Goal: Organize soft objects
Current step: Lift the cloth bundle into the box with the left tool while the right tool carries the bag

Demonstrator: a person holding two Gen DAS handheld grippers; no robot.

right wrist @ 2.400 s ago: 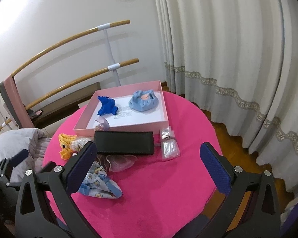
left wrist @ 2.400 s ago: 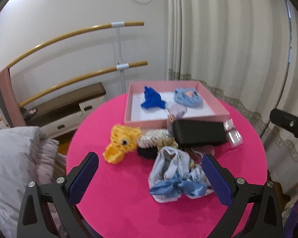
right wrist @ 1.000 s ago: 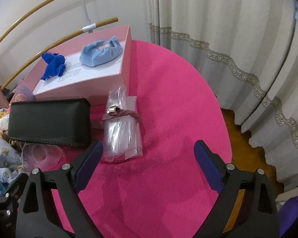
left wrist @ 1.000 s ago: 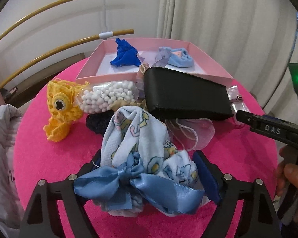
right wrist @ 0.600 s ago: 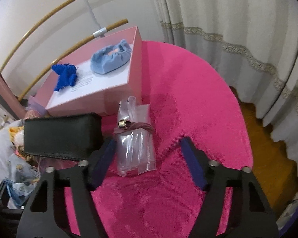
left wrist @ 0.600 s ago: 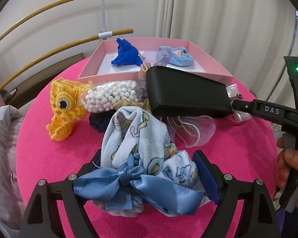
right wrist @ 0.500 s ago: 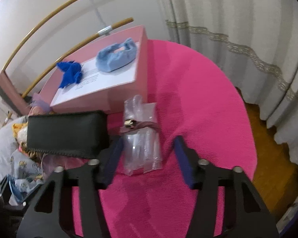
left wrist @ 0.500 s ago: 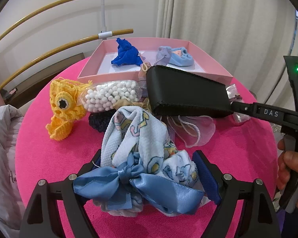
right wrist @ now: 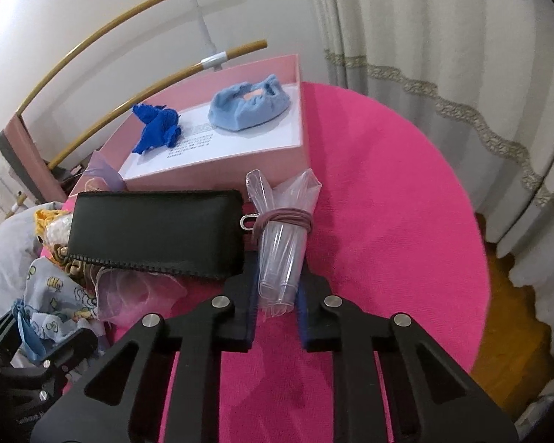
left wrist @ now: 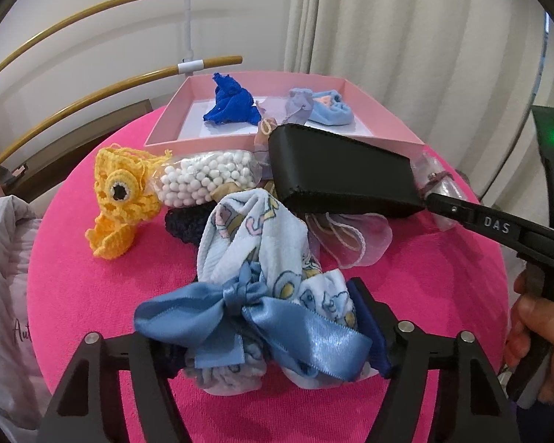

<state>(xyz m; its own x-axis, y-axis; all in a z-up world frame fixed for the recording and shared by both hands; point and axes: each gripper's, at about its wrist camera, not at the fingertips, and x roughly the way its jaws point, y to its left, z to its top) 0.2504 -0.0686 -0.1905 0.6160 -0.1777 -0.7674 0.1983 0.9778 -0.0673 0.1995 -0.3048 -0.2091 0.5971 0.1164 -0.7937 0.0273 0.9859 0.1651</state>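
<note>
On the round pink tabletop [right wrist: 387,192], the right hand-held gripper [right wrist: 277,295] has just closed its jaws on a clear plastic packet [right wrist: 282,243] bound with a mauve band, which lies beside a black pouch [right wrist: 158,232] and touches the pink box [right wrist: 218,170]. The left hand-held gripper [left wrist: 273,332] has just been narrowing around a printed cloth bundle [left wrist: 255,258] with a blue satin bow, its pads against the fabric. A yellow crochet toy [left wrist: 118,199] sits nearby.
</note>
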